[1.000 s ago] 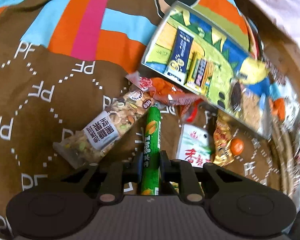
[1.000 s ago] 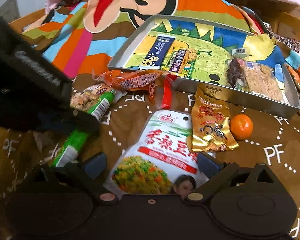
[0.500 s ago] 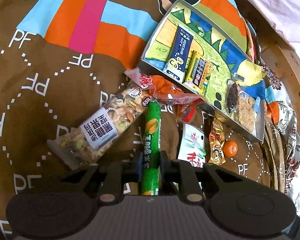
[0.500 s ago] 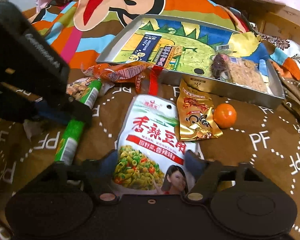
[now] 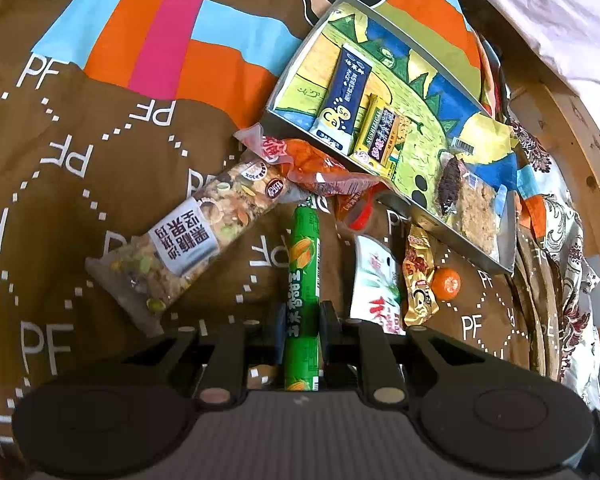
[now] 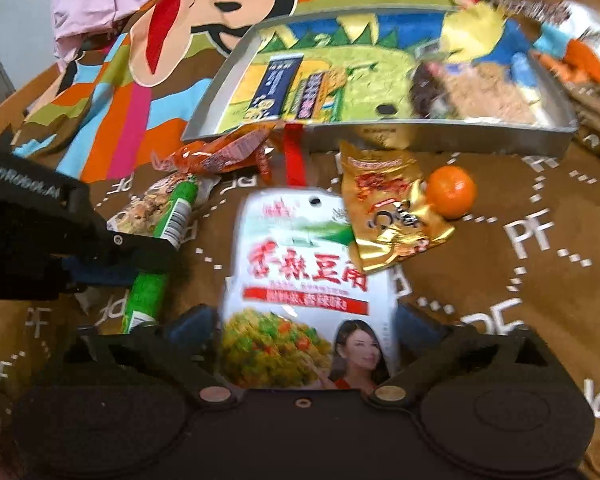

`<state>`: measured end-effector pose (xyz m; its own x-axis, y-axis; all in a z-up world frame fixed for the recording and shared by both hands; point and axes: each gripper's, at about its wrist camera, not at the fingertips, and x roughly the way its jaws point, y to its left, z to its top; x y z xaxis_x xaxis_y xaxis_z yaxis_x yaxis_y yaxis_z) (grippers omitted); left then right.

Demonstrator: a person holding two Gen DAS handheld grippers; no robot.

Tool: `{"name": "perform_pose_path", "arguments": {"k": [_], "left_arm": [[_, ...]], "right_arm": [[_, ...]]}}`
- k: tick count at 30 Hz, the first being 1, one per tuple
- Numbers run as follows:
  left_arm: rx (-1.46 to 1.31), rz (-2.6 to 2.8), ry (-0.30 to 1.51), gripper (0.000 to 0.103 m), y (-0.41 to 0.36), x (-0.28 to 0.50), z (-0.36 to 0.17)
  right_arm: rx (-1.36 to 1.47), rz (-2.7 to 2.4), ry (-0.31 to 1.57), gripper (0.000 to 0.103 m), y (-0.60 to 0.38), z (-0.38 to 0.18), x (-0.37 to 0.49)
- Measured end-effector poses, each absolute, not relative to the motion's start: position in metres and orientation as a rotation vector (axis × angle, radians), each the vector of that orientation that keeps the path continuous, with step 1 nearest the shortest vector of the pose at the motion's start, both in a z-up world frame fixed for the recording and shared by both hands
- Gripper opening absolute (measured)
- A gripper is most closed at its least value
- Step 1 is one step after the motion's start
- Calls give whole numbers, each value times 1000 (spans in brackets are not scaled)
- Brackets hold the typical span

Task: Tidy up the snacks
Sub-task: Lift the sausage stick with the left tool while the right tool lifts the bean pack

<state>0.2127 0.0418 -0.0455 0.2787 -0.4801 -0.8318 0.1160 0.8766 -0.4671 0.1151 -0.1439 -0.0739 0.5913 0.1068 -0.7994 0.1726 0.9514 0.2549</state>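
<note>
Left tool (image 5: 302, 322): clamped narrow on the green corn stick (image 5: 303, 276), gripped at mid-length.
Right tool (image 6: 304, 322): fingers close against both edges of the white bean pouch (image 6: 306, 288); seemingly gripping it.
Tray (image 5: 300, 62): far right on the bedspread (image 5: 80, 128); two bars at its left end, crumbly cakes at its right, middle bare.
Loose items: nut bar (image 5: 196, 236), orange sausage pack (image 5: 324, 168), gold packet (image 5: 420, 280), mandarin (image 5: 447, 283), all near the tray's front wall.
Method: lift each snack clear of the wall, lay it flat and lengthwise in the bare middle, avoid dragging neighbours.
</note>
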Motion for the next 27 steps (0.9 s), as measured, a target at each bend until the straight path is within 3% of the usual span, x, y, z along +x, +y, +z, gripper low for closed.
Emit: {"name": "perform_pose_path", "arguments": {"k": [6,17,18,19,21,27], "left_arm": [[-360,-409,1221,18,44,210,-43],[-394,-409,1208,18,45,207,-37],[-395,-409,1203,18,45,207,-36],[-398,-407,1198,18,46,206,-34],[-409,-404,1187,18,48,204,-30],[-440,-391,1158,18,56,198,-20]], "right_arm": [[317,-26,974,99,-147,-78,119],[216,-84,948,73,-135,-74,107],[213,-82,945,68,-134,-73,105],[217,-73,942,54,-133,-71,104],[223,-66,933,48,-132,-67,101],[116,-54,919,44,-119,-61,96]]}}
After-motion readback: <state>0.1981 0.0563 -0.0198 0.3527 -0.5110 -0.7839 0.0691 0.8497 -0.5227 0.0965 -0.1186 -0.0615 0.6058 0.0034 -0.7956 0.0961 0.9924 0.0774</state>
